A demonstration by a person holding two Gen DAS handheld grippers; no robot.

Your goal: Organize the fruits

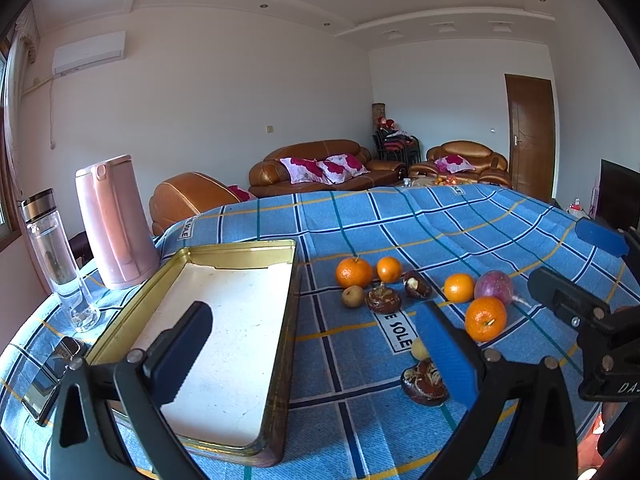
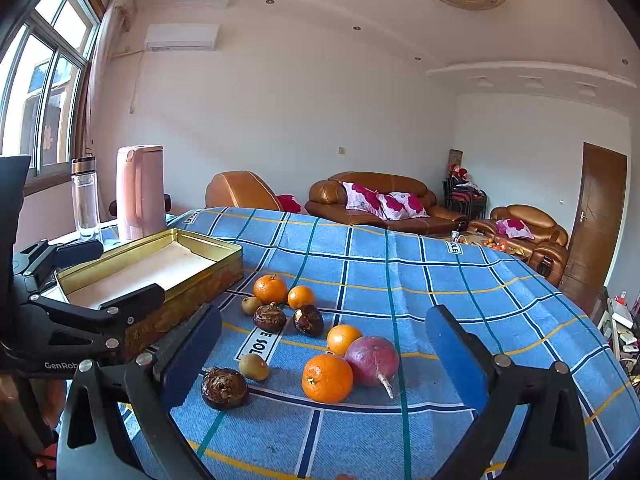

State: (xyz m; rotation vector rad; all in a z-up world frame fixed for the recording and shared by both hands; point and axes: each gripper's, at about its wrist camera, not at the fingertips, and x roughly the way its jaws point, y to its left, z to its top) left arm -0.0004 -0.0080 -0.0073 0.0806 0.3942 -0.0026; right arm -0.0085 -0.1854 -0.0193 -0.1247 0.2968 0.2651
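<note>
An open gold tin tray (image 1: 240,320) with a bare white bottom lies at the left of the blue checked tablecloth (image 1: 400,216). To its right lie several oranges (image 2: 327,377), a purple-red round fruit (image 2: 372,361), dark brown water chestnuts (image 2: 224,388) and small brown kiwis (image 2: 254,366), all loose on the cloth. My left gripper (image 1: 316,352) stands open, one finger over the tray and the other above the nearest chestnut (image 1: 425,382). My right gripper (image 2: 324,356) is open above the near orange and the purple fruit, holding nothing.
A pink kettle (image 1: 114,220) and a glass bottle (image 1: 56,256) stand behind the tray at the table's left edge. A phone-like object (image 1: 48,376) lies left of the tray. Brown sofas (image 1: 320,164) sit beyond the table's far edge.
</note>
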